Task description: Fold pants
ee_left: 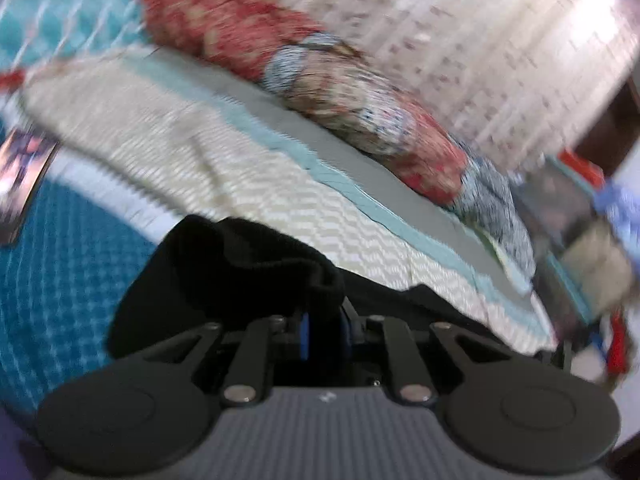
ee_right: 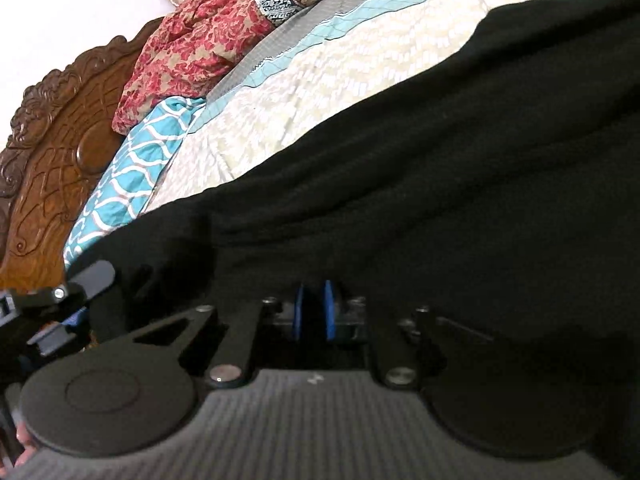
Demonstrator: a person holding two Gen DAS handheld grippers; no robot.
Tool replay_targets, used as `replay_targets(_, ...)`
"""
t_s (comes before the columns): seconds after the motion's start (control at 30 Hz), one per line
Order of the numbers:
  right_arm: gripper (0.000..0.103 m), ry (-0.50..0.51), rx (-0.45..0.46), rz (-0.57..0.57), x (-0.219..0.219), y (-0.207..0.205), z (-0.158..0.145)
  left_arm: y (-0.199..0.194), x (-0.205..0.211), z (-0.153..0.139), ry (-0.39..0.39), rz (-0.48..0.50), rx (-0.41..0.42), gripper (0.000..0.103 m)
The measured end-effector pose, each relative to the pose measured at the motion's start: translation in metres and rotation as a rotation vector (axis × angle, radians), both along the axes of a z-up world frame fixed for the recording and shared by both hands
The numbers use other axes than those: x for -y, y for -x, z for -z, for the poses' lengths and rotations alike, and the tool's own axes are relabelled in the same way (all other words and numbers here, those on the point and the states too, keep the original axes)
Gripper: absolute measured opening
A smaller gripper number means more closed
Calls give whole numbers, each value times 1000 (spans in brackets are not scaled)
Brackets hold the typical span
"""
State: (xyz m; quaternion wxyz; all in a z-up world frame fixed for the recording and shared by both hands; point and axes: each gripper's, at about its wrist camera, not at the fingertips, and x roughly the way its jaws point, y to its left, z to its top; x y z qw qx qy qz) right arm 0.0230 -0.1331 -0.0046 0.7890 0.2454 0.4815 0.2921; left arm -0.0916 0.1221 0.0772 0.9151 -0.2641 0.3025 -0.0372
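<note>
The black pants (ee_right: 440,184) lie spread across a cream zigzag bedspread (ee_right: 360,64) and fill the right and lower part of the right wrist view. My right gripper (ee_right: 314,310) has its blue pads (ee_right: 298,314) nearly together, pinching a fold of the black cloth. In the blurred left wrist view a bunched, hemmed end of the pants (ee_left: 224,264) rises just over my left gripper (ee_left: 325,330). Its blue pads (ee_left: 305,336) stand close together with the dark cloth clamped between them.
A red floral cloth (ee_right: 200,40) and a teal-and-white patterned sheet (ee_right: 128,168) lie along the bed's far side, by a carved wooden headboard (ee_right: 52,152). A pale curtain (ee_left: 500,40) hangs behind. Clutter (ee_left: 580,220) stands past the bed's right end.
</note>
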Motion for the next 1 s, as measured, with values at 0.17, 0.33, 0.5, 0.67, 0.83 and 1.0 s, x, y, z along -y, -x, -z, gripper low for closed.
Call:
replay_targets(0.17,15,21,25,-25,-2,4,-2,9,-10,7,-94,-97,-37,22)
replay_targets(0.33,18,52,78,-22,-13,4,-10,26,-48,33,-28,-243,-145,57)
replay_targets(0.5,18,62,206,-118,-39,14,-29,37,-65,46,71,-282,-173,93)
replay_targets(0.67,19,87,256,-233,-75,17,-36,26,-71,51,152,-263,-139,89)
replay_targets(0.83,21,115,225,-250,-83,12,-28,16,-64,50,126,-239,-126,87)
replay_targets(1.0,21,99,181,-237,-76,12,-22,11,-60,49,91,-239,-118,42)
